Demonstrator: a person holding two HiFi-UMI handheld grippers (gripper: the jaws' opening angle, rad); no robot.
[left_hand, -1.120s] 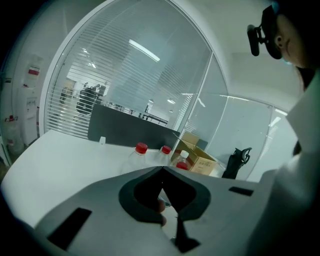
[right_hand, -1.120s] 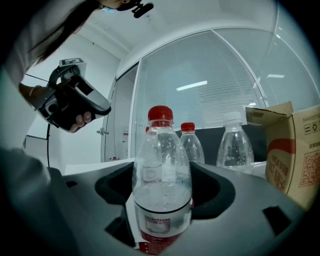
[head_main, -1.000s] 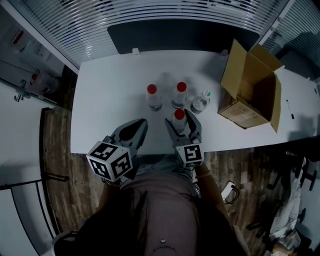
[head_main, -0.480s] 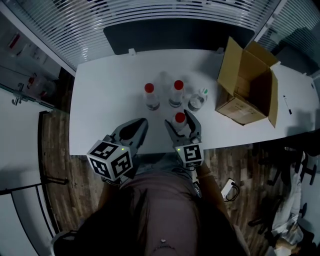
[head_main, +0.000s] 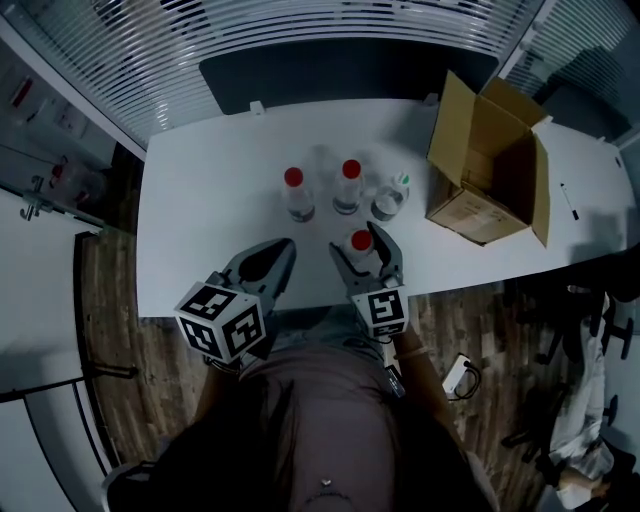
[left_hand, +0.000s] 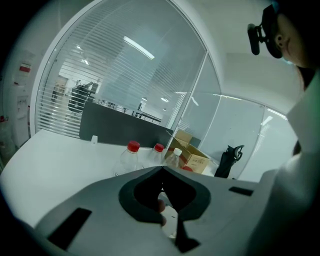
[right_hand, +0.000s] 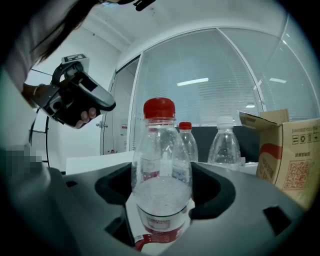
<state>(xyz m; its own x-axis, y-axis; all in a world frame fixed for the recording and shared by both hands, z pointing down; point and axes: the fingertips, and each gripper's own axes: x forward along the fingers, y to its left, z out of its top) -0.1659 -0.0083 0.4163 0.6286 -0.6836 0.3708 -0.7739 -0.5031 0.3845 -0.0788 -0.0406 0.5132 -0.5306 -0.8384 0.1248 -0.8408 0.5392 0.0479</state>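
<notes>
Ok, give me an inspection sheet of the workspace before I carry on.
Surface: white table, no spill seen.
Job's things: held bottle, red cap, upright between the fingers of the right gripper.
Clutter: two red-capped bottles and a white-capped bottle in a row behind it; open cardboard box at the right; pen-like item beyond the box.
Grippers: right gripper shut on the held bottle; left gripper shut, empty, to its left.
Cables: cord with a pale block on the floor, lower right.
Surroundings: blinds and a dark panel behind the table; wood floor.
</notes>
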